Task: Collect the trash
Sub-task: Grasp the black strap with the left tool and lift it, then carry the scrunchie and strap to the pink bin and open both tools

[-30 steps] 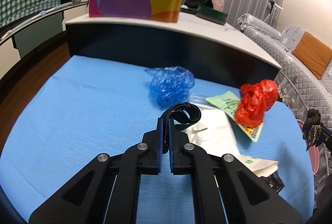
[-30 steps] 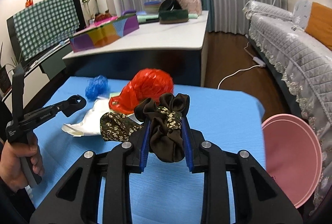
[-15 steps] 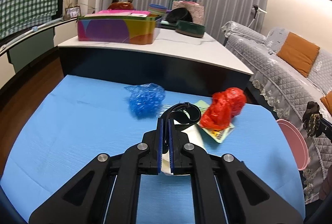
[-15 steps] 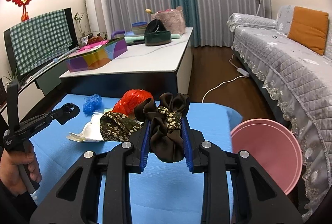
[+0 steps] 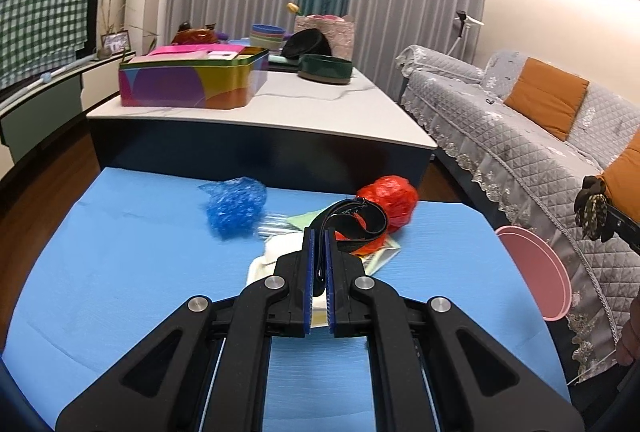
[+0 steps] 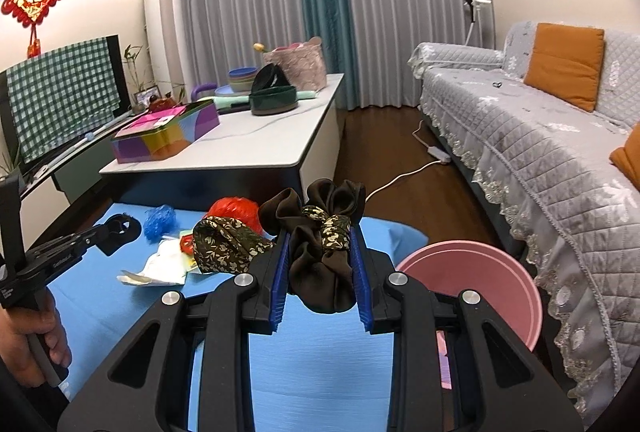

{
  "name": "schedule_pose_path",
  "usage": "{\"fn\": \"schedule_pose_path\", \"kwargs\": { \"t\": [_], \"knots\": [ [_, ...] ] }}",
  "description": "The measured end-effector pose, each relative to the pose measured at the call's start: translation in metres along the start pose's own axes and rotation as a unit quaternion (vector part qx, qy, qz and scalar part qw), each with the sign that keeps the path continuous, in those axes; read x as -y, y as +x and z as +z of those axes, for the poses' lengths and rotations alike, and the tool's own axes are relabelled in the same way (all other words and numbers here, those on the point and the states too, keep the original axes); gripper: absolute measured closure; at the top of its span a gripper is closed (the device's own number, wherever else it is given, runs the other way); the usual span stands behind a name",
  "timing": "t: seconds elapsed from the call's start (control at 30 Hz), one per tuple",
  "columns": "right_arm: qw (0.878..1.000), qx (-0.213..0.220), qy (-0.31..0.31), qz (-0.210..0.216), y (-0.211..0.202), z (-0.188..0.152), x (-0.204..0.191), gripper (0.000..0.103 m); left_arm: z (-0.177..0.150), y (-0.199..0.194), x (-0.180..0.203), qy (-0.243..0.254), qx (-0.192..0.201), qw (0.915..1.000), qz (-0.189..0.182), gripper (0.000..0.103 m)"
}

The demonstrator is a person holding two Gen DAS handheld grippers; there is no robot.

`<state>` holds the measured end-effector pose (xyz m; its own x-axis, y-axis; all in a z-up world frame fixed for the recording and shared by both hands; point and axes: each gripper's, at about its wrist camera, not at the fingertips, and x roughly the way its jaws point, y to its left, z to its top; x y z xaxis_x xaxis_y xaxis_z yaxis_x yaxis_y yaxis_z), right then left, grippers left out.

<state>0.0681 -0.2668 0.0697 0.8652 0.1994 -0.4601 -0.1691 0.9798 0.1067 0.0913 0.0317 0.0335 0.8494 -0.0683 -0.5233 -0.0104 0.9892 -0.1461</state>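
My left gripper (image 5: 318,232) is shut on a black strap loop (image 5: 360,218) and holds it above the blue table (image 5: 132,260). My right gripper (image 6: 322,232) is shut on a dark brown scrunchie with a floral band (image 6: 324,244), raised over the table's right side near the pink bin (image 6: 480,272). On the table lie a crumpled blue plastic bag (image 5: 236,206), a red plastic bag (image 5: 390,198), white paper (image 6: 164,266) and a green printed wrapper (image 5: 304,220). The pink bin also shows in the left wrist view (image 5: 536,272).
A white-topped cabinet (image 5: 260,108) stands behind the blue table with a colourful tin box (image 5: 192,80), bowls and a bag on it. A grey sofa with orange cushions (image 6: 540,136) runs along the right. A white cable (image 6: 404,176) lies on the wooden floor.
Both grippers have risen and pulled back from the table, each keeping its hold. The trash pile looks smaller and farther, and more of the pink bin shows.
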Motion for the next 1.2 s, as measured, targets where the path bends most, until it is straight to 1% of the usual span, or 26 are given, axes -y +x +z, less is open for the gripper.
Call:
{"fn": "schedule_pose_path", "kwargs": {
  "t": [0.37, 0.97, 1.2],
  "knots": [
    [1.0, 0.005, 0.017, -0.025, -0.007, 0.004, 0.024, 0.074, 0.001, 0.002, 0.02, 0.011, 0.0, 0.9997, -0.021, 0.098],
    [0.999, 0.006, 0.02, -0.046, -0.003, 0.008, 0.044, 0.074, 0.001, 0.014, 0.046, 0.027, -0.006, 0.9987, -0.043, 0.098],
    [0.998, 0.013, 0.033, -0.056, -0.003, 0.016, 0.057, 0.074, 0.004, 0.022, 0.059, 0.031, -0.017, 0.9978, -0.056, 0.098]
  ]
}}
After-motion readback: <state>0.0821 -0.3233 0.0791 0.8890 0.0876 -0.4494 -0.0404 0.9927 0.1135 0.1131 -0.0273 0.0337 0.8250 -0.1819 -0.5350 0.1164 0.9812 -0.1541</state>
